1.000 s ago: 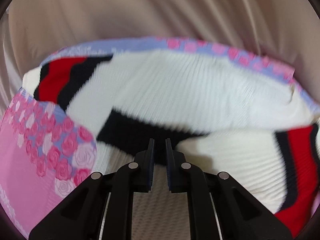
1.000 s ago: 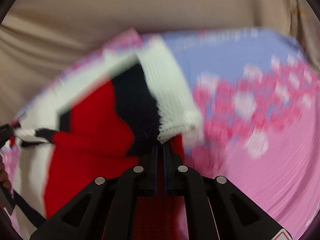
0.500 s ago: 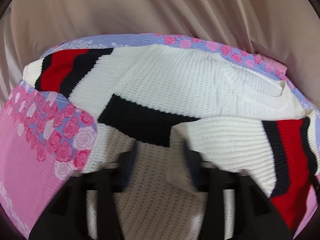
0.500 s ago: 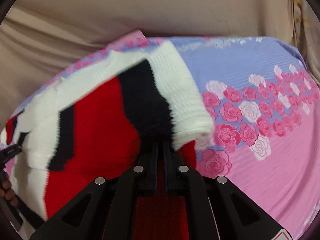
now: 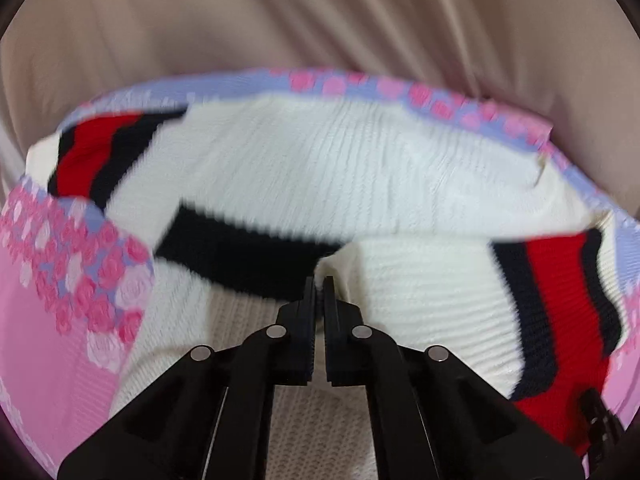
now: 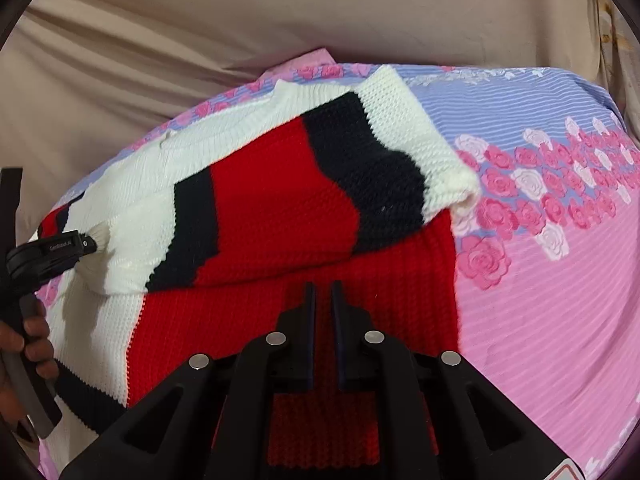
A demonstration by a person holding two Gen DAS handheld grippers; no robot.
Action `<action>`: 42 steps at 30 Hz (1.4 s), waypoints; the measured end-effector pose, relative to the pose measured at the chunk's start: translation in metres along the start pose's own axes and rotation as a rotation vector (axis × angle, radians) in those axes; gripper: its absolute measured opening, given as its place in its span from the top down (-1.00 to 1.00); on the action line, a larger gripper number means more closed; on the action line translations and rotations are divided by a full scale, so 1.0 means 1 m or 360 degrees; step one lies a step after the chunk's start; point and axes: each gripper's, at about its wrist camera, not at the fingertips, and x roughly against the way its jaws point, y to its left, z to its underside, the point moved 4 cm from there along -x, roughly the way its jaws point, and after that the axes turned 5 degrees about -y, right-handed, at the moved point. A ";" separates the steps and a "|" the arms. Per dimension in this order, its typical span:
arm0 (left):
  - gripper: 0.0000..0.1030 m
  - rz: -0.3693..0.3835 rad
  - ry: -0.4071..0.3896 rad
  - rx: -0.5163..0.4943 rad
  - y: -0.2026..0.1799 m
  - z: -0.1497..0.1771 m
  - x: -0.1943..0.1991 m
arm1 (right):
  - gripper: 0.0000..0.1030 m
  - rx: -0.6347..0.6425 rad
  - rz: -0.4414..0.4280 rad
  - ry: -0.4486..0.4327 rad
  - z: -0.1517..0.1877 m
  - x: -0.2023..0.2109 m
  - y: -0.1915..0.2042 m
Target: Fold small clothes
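A knit sweater (image 5: 360,184) — white with red and black bands — lies spread on a bed sheet (image 6: 560,280) printed with pink roses on lilac and pink stripes; beige cloth (image 5: 320,12) hangs in folds behind. In the left wrist view, which is blurred, the left gripper (image 5: 319,284) has its jaws drawn almost together, only a sliver between them, and a pinch of white knit sits at the tips where the cuff of the near sleeve (image 5: 420,288) meets a black band (image 5: 248,256). That sleeve runs off to the right, ending in a red band edged in black. The right wrist view confirms the hold: at the left edge the left gripper (image 6: 86,243) shows from the side with a bunched nub of white knit at its tip, and the person's hand (image 6: 28,344) wraps its handle below. The right gripper (image 6: 323,286) hovers over the red part of the sweater (image 6: 280,208) with its jaws slightly apart, a narrow gap showing red knit through it; nothing is caught between them. Just ahead of it the other sleeve (image 6: 360,168) lies folded across the body, its white cuff end rolled near the sweater's right edge, beside the roses.
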 end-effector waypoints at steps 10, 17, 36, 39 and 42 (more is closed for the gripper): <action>0.95 -0.0118 -0.0046 -0.0093 0.012 -0.023 -0.020 | 0.82 0.0005 0.0051 -0.0127 -0.050 -0.003 -0.011; 0.87 -0.0147 -0.0007 -0.0014 0.035 0.009 -0.031 | 0.99 -0.0002 0.0163 -0.0132 -0.053 -0.012 -0.032; -0.12 -0.0350 -0.0036 0.1195 0.377 -0.030 -0.047 | 0.62 0.0343 -0.0145 0.0226 0.099 0.072 0.127; 0.84 -0.0217 0.0006 0.1143 0.373 -0.050 -0.060 | 0.61 0.0352 -0.0162 0.0269 0.104 0.069 0.134; 0.93 -0.0249 -0.0134 0.0972 0.353 -0.084 -0.030 | 0.61 0.0354 -0.0169 0.0282 0.104 0.069 0.137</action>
